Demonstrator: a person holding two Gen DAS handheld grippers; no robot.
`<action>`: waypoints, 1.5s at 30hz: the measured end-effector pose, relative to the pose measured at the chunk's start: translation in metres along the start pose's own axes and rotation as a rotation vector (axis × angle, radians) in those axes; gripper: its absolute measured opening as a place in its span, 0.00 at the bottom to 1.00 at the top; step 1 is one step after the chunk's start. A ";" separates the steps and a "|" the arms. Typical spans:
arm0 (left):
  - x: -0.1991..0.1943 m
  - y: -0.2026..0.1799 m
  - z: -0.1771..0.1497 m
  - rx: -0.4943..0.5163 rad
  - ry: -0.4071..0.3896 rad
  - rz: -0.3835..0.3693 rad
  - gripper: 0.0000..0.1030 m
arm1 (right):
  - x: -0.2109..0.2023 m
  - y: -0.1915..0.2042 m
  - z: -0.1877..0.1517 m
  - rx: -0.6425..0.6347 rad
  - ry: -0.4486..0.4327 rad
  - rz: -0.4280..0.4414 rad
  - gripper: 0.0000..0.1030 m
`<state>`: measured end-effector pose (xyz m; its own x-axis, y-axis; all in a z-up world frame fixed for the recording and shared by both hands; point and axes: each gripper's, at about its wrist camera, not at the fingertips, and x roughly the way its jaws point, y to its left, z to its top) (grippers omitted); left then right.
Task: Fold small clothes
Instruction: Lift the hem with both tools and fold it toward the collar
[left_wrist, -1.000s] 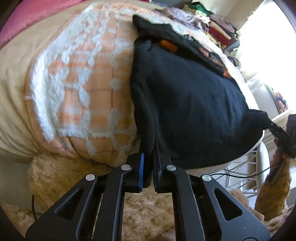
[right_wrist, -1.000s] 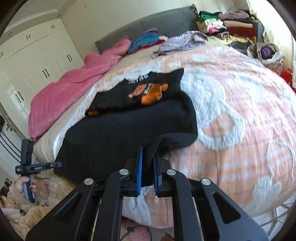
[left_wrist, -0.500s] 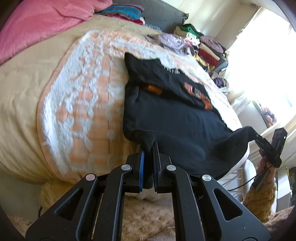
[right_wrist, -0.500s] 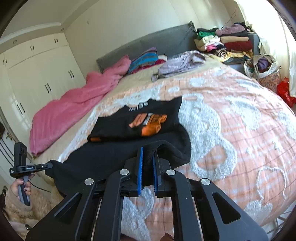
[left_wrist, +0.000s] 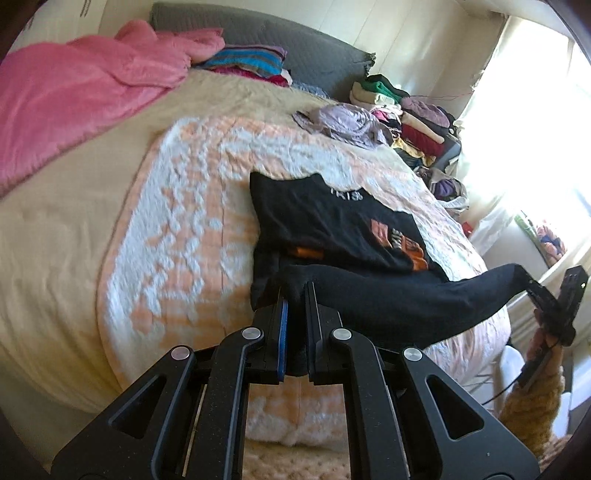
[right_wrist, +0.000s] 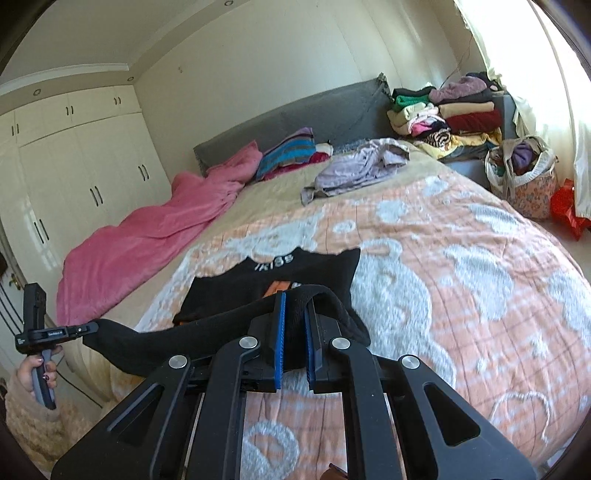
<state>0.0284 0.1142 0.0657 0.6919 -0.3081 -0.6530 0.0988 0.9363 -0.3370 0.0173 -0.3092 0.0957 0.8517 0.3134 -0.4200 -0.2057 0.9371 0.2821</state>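
Note:
A black T-shirt with an orange print lies on the orange and white blanket, its lower hem lifted off the bed. My left gripper is shut on one corner of the hem. My right gripper is shut on the other corner of the hem. The hem stretches in the air between them above the bed's near edge. The right gripper also shows at the right of the left wrist view, the left gripper at the left of the right wrist view.
A pink blanket lies at the bed's left. A lilac garment and striped clothes lie near the grey headboard. Stacked clothes and a full bag stand at the right. White wardrobes line the left wall.
Both grippers have risen and moved toward the head of the bed, lifting the black hem off the blanket and carrying it over the shirt's upper part.

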 end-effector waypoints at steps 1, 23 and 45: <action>0.000 -0.001 0.004 0.004 -0.008 -0.002 0.02 | 0.000 0.000 0.003 -0.004 -0.006 -0.001 0.08; 0.022 -0.009 0.070 0.006 -0.115 0.047 0.02 | 0.038 -0.001 0.054 -0.013 -0.069 -0.037 0.08; 0.055 -0.012 0.110 0.034 -0.135 0.088 0.02 | 0.078 -0.008 0.072 -0.024 -0.059 -0.089 0.08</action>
<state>0.1435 0.1048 0.1080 0.7888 -0.2011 -0.5809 0.0562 0.9646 -0.2575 0.1198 -0.3034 0.1224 0.8939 0.2197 -0.3907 -0.1387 0.9645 0.2249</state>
